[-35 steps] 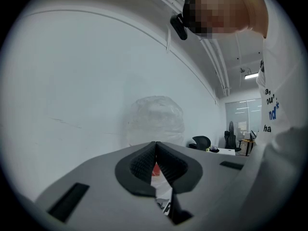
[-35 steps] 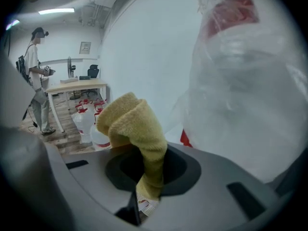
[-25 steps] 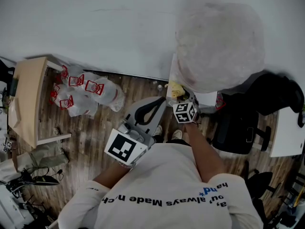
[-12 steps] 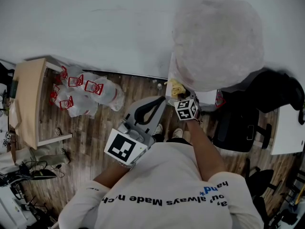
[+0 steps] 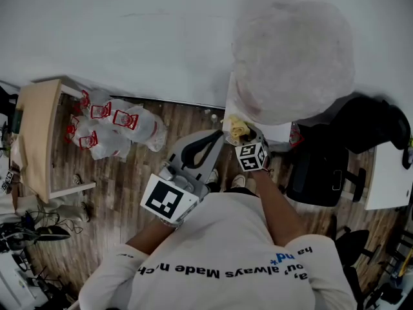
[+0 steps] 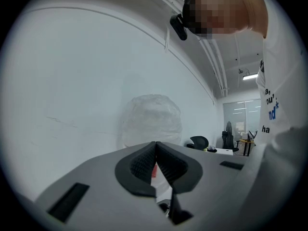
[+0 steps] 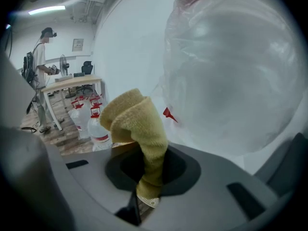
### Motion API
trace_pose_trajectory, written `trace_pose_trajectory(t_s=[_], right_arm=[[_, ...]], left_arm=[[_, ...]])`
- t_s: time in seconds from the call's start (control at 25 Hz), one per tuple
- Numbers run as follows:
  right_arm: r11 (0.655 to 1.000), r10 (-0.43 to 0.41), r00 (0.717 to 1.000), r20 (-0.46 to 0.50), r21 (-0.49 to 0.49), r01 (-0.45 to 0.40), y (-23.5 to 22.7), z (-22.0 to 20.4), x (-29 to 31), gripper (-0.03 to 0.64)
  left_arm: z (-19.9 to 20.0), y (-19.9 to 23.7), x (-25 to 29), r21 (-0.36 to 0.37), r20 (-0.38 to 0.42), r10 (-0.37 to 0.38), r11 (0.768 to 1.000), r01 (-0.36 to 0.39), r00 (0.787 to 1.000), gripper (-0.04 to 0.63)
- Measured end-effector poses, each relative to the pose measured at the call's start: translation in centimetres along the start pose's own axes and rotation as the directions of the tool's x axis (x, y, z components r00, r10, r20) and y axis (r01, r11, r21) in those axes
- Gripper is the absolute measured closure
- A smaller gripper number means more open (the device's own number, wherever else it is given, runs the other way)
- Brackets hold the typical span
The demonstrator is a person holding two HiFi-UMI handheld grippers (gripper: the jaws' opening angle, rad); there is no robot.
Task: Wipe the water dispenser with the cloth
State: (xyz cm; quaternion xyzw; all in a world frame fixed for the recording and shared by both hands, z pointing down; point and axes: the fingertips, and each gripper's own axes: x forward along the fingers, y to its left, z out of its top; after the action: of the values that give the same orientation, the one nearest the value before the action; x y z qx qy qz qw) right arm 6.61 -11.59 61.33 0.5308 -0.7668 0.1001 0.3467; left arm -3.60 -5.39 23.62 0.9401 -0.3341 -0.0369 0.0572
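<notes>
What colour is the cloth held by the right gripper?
Mustard yellow; the cloth shows best in the right gripper view.

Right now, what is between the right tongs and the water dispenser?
The yellow cloth, pinched in the right tongs, pokes toward the water dispenser; right gripper view shows it.

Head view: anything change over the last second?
The right gripper, shut on the yellow cloth, edged forward along the water dispenser, then drew back slightly toward the person. Nothing was grabbed or released. The left gripper stayed shut and empty in the same spot, and the dispenser did not move.
</notes>
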Motion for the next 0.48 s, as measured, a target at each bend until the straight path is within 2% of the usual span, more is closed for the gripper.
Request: trace_pose_trajectory(t_s=[0.32,0.48], right_arm=[[1.0,-0.004,1.0,0.017,0.025,0.003,0.7,-0.95,-0.91,0.557],[0.998,0.019,0.999,0.025,0.056,-0.021,0.62,-0.91,-1.08,0.555]], left_arm=[[0.28,0.05,0.07,0.0,0.012,0.002,1.0,-0.002,1.0,0.577],[0.46,0.0,0.1,-0.001,0.02,0.005,1.0,-0.005,1.0,0.577]])
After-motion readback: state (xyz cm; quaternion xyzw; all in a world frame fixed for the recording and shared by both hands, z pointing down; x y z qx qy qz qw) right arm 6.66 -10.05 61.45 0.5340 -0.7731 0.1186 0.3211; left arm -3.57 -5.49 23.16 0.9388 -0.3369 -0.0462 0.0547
